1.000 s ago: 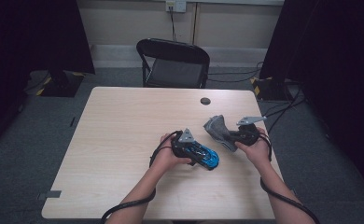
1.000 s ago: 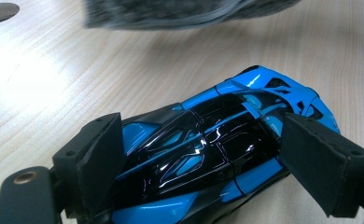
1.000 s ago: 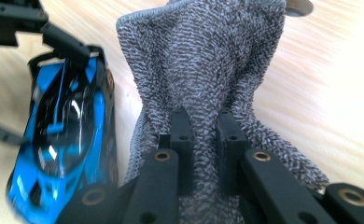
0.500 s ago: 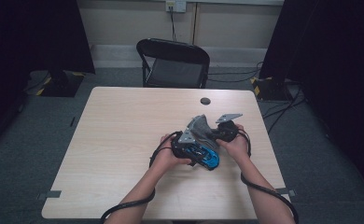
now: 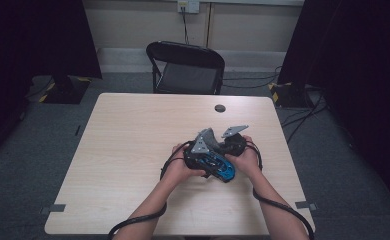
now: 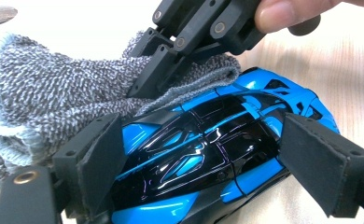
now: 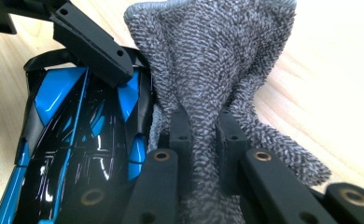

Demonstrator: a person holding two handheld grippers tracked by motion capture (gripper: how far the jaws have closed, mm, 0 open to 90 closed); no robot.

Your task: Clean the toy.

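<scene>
A glossy blue and black toy car sits at the table's middle right, and my left gripper is shut on it. In the left gripper view both pads of the left gripper press the sides of the car. My right gripper is shut on a grey terry cloth. The right gripper view shows the right gripper pinching a fold of the cloth, which lies against the car. The cloth rests on one end of the car's top.
A small dark round disc lies on the light wooden table near its far edge. Behind the table stands a black folding chair. Cables trail from both grippers over the near edge.
My right gripper has carried the grey cloth leftward and a little down, from beside the car onto it. The left gripper and the car have stayed put.
</scene>
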